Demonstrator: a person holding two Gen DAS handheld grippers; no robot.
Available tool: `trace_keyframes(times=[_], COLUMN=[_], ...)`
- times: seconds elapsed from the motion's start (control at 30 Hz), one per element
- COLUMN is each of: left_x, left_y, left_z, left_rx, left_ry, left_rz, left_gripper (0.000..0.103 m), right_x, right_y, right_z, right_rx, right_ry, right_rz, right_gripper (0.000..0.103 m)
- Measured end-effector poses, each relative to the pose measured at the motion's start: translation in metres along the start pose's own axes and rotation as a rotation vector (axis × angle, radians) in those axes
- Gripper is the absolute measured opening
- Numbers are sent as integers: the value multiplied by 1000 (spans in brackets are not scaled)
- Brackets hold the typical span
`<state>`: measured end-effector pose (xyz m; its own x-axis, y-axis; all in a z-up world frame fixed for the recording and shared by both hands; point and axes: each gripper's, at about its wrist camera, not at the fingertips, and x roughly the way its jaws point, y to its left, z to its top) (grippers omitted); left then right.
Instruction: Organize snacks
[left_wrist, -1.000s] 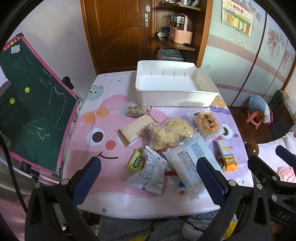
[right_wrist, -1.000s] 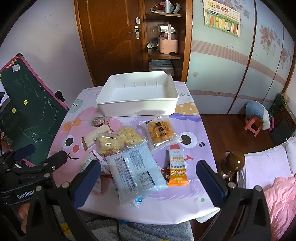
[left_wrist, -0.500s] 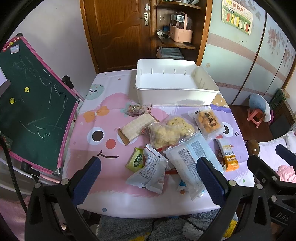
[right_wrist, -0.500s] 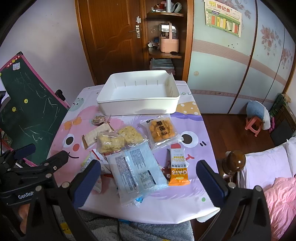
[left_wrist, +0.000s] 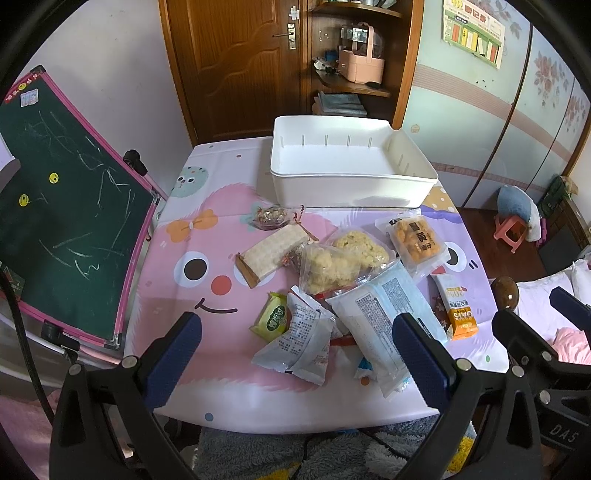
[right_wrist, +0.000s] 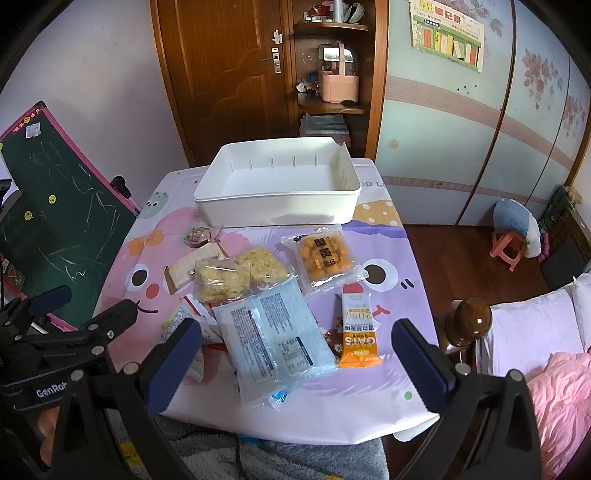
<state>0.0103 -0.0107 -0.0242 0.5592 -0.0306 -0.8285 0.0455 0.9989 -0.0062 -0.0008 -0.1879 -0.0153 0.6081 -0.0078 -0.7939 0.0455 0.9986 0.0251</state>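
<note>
A white bin stands at the far side of the table with nothing in it. In front of it lie several snack packs: a pale blue bag, an orange oat bar, a pack of orange balls, two clear bags of yellow puffs, a wafer pack, a green sweet and white sachets. My left gripper and right gripper are open and hold nothing, above the near table edge.
A green chalkboard with a pink frame leans at the table's left. A wooden door and shelves stand behind. A bedpost knob and pink bedding lie to the right. A small pink stool is on the floor.
Both views have crept slightly up and forward. The snacks and the bin have not moved, and both grippers stay open.
</note>
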Motion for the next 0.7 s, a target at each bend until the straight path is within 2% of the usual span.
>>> trace_keyframes(times=[0.7], left_x=[0], left_y=[-1], left_z=[2], left_rx=[1], left_ry=[2], left_rz=[-1], left_gripper=[103], right_x=[-1], right_y=[6], right_z=[-2], right_rx=[-9], right_ry=[6], right_rz=[5], right_gripper=[103])
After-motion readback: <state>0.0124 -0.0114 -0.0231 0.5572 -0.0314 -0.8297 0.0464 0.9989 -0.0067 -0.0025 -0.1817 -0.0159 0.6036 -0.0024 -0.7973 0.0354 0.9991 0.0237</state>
